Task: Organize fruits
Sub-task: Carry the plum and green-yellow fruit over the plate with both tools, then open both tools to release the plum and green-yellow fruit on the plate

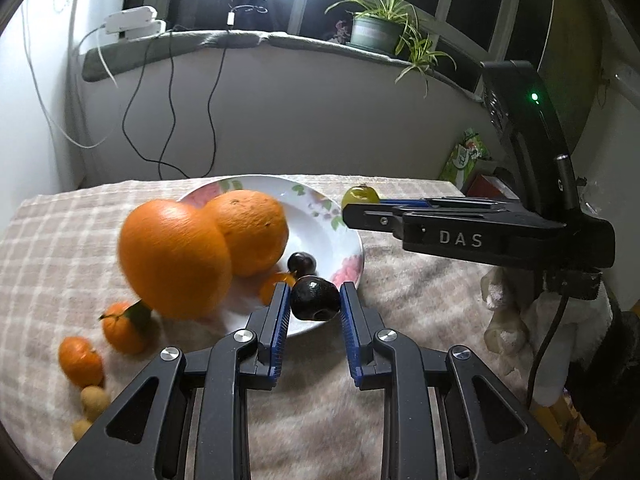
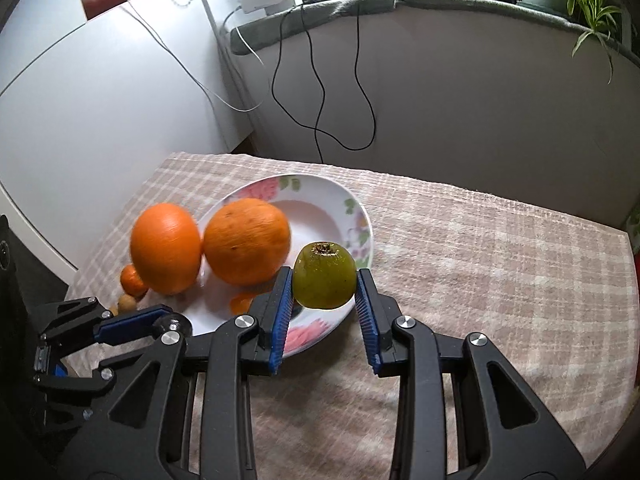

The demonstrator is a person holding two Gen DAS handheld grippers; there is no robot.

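Observation:
My left gripper (image 1: 315, 294) is shut on a dark plum (image 1: 315, 298) just above the near rim of the flowered white plate (image 1: 344, 236). My right gripper (image 2: 324, 280) is shut on a green fruit (image 2: 324, 275) above the plate's right rim (image 2: 362, 216); it also shows in the left wrist view (image 1: 361, 195). One big orange (image 1: 250, 232) lies in the plate with a second dark plum (image 1: 302, 263) and a small mandarin (image 1: 274, 285). Another big orange (image 1: 174, 258) sits at the plate's left edge.
Two mandarins (image 1: 124, 326) (image 1: 80, 360) and small brown fruits (image 1: 94, 402) lie on the checked cloth (image 1: 420, 312) left of the plate. A white wall with hanging cables (image 1: 172, 104) stands behind the table. A stuffed toy (image 1: 504, 312) is at the right edge.

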